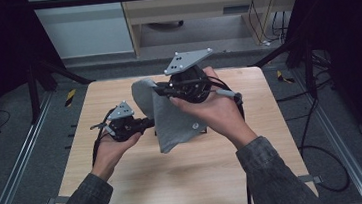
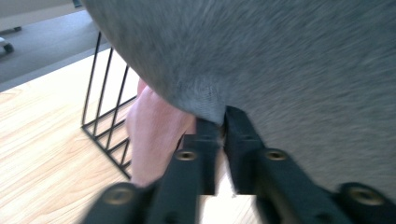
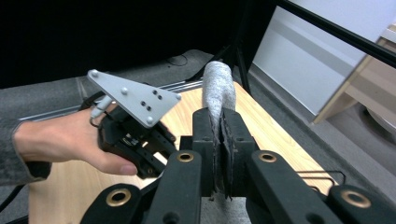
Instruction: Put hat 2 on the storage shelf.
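Cloth of grey felt hangs above the middle of the wooden table, pinched by both tools. From above, the left gripper meets its left edge, and that gripper's own view shows the jaws closed on the fabric, with a black wire rack behind. The right gripper clamps the top edge, jaws closed. Grey carpet surrounds the table.

Grey felt cloth, held hanging above table, pinched at two edges
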The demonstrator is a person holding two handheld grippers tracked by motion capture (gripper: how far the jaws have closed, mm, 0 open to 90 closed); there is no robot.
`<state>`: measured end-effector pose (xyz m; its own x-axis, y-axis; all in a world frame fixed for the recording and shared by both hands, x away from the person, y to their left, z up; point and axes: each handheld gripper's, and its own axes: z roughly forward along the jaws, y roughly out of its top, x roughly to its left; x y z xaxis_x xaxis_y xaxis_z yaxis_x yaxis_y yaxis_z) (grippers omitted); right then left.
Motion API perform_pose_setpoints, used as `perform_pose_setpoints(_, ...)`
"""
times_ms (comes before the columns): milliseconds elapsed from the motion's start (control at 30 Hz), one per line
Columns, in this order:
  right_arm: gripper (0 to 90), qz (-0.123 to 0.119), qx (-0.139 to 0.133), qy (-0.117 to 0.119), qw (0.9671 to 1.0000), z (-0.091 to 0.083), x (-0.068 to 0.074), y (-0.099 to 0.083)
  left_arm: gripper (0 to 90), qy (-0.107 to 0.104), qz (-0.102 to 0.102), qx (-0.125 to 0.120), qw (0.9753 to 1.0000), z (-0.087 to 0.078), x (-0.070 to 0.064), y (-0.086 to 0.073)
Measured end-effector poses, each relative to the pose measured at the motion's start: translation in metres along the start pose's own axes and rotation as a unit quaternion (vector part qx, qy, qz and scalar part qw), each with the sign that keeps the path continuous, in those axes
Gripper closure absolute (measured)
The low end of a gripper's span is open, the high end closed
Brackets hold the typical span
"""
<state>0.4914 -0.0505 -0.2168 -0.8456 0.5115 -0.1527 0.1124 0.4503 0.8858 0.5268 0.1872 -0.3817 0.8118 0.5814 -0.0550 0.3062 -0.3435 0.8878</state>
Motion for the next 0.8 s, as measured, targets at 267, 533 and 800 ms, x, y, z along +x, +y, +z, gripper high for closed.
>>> perform_pose_setpoints(267,85.8,0.025,0.004,-0.022,0.9994,-0.009,-0.021,-0.016,87.2,0.005,0.015,0.021,0.9997,-0.019,-0.004,0.010)
perform_pose_setpoints(533,85.8,0.048,0.001,-0.036,0.9982,-0.010,-0.036,-0.022,87.4,0.024,0.022,0.034,0.9989,-0.045,-0.002,0.029)
perform_pose_setpoints(800,85.8,0.068,-0.016,-0.040,0.9967,-0.011,-0.047,-0.021,87.5,0.038,0.037,0.038,0.9979,-0.059,-0.002,0.055)
